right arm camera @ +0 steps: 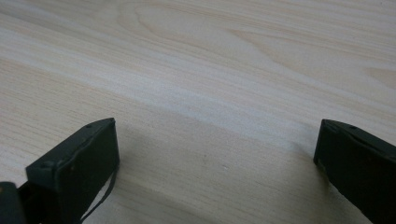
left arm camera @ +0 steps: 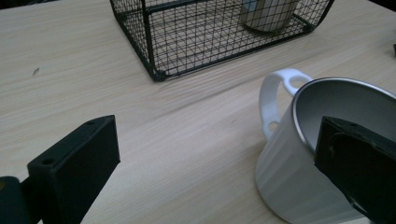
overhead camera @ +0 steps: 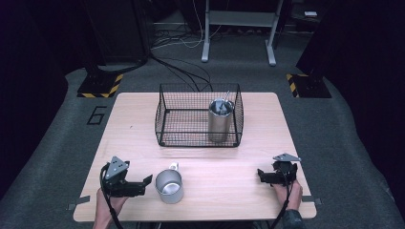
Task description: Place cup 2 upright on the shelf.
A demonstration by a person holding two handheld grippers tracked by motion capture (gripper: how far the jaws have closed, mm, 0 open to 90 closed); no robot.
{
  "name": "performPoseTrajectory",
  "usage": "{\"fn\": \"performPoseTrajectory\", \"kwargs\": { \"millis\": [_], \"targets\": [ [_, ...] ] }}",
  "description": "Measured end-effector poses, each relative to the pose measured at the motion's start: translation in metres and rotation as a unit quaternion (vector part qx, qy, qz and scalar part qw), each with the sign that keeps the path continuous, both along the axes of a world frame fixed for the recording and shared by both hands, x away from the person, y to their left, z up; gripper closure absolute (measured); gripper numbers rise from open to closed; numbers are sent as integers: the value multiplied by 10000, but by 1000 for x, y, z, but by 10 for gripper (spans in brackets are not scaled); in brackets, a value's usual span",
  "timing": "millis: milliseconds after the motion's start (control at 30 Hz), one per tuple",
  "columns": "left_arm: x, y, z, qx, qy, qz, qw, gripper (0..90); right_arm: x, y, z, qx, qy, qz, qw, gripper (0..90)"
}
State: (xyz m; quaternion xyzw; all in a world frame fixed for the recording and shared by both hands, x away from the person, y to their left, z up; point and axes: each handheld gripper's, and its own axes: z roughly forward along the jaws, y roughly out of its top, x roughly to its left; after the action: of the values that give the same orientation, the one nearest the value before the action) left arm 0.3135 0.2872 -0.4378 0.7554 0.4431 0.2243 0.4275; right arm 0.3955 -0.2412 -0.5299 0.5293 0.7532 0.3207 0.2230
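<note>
Left gripper (overhead camera: 145, 182), jaws spread beside the white mug (overhead camera: 169, 185); right gripper (overhead camera: 260, 174) released. Centre the jaws on the mug wall before closing.

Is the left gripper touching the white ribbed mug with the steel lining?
Cannot tell. In the left gripper view, one jaw of the left gripper overlaps the white ribbed mug's rim, hiding any gap or contact.
</note>
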Motion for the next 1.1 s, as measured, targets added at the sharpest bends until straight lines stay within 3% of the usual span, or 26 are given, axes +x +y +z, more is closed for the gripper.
{"fn": "performPoseTrajectory", "kwargs": {
  "millis": [300,400,667,833,1000,1100],
  "targets": [
    [-10,-20,13,-81,-186,-368,9991,2,0,0,0,0,1,1,10000,0],
    [-14,-29,14,-68,-136,-556,9983,2,0,0,0,-1,-1,2,10000,0],
    [-16,-53,5,-3,-82,-833,9965,2,0,0,0,-1,-1,2,10000,0],
    [-16,-62,-1,150,-44,-951,9953,2,0,0,0,-10,-11,11,10000,0],
    [-15,-68,-6,297,-97,-920,9953,2,0,0,0,-1,-1,0,10000,0],
    [-14,-71,-8,251,-3,-960,9951,2,0,0,0,0,-2,1,10000,0]
  ]
}}
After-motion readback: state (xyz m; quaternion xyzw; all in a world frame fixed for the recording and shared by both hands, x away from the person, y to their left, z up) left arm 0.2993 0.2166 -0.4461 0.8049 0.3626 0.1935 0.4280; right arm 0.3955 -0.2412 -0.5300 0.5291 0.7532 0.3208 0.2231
